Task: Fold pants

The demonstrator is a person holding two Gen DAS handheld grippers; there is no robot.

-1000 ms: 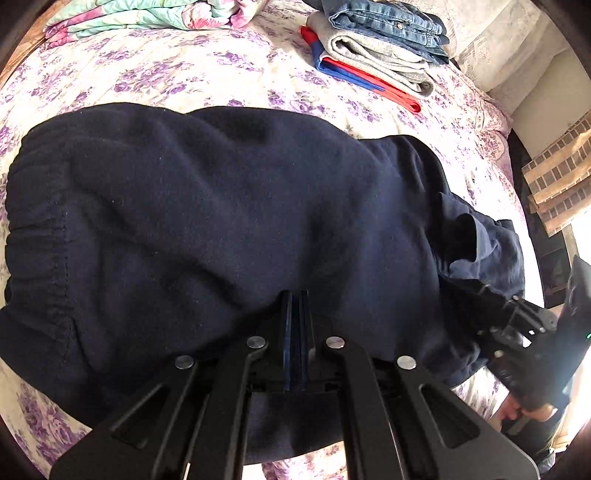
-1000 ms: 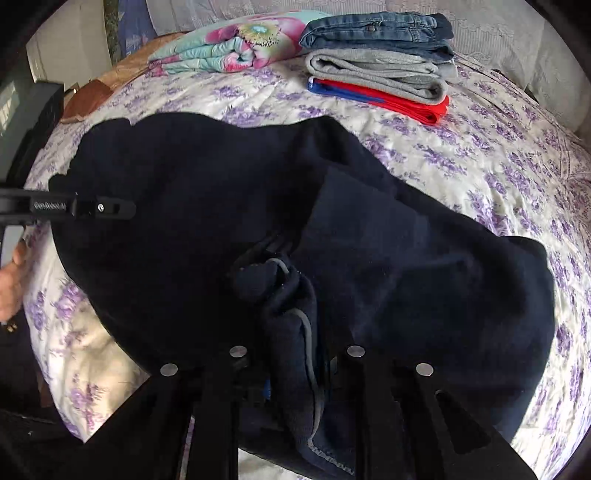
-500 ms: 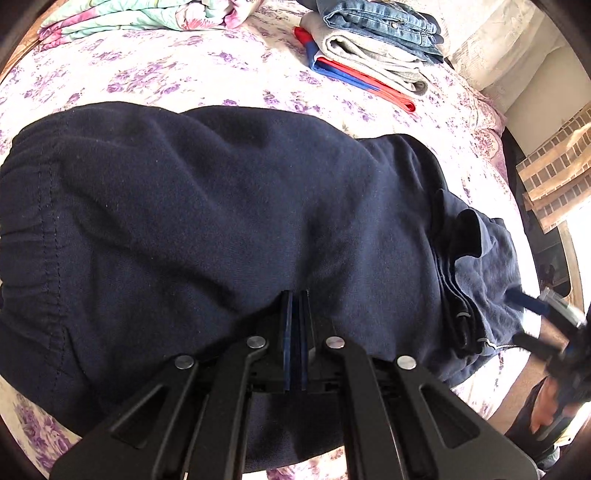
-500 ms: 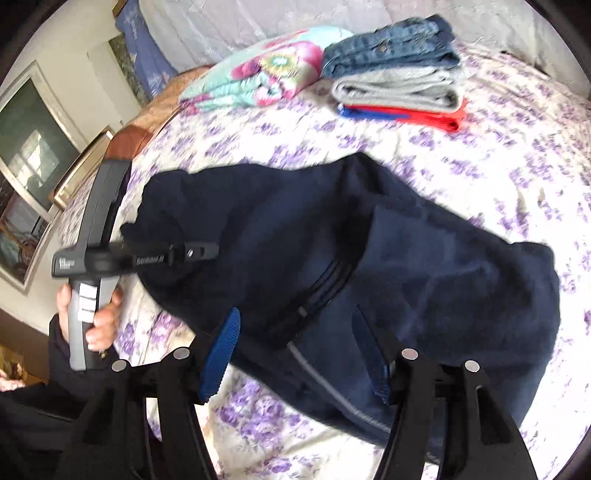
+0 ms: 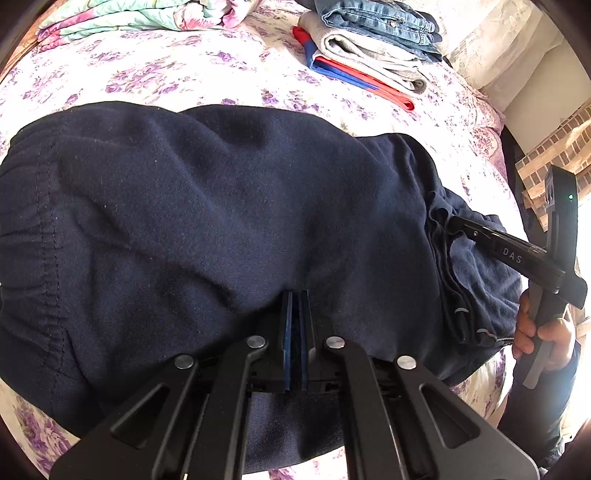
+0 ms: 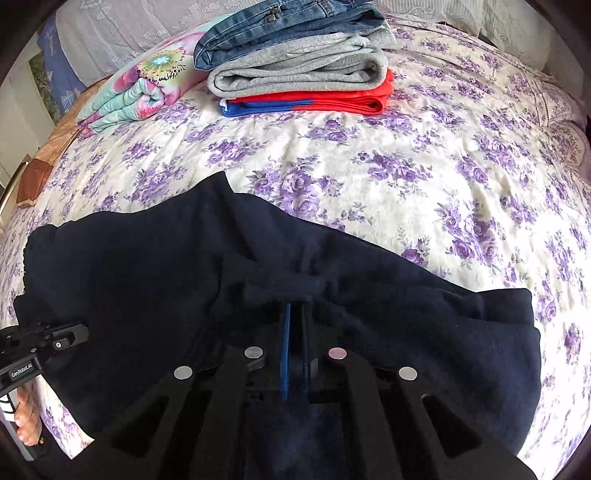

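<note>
Dark navy sweatpants (image 5: 229, 221) lie folded over on a floral bedspread (image 5: 177, 70), elastic waistband at the left. My left gripper (image 5: 294, 299) is shut on the near edge of the pants. My right gripper (image 6: 295, 314) is shut on bunched navy fabric at the other end of the pants (image 6: 406, 325). In the left wrist view the right gripper (image 5: 452, 221) reaches in from the right onto the bunched end. In the right wrist view the left gripper (image 6: 79, 330) shows at the left edge on the pants.
A stack of folded clothes (image 6: 299, 62), jeans over grey over red and blue, sits at the back of the bed, also in the left wrist view (image 5: 369, 48). A folded floral blanket (image 6: 144, 88) lies left of it. White pillows (image 5: 495, 33) are at the far right.
My right gripper was shut on the pants, opened and pulled back half a second ago, and is now shut again on the bunched end. My left gripper stayed shut on the near edge.
</note>
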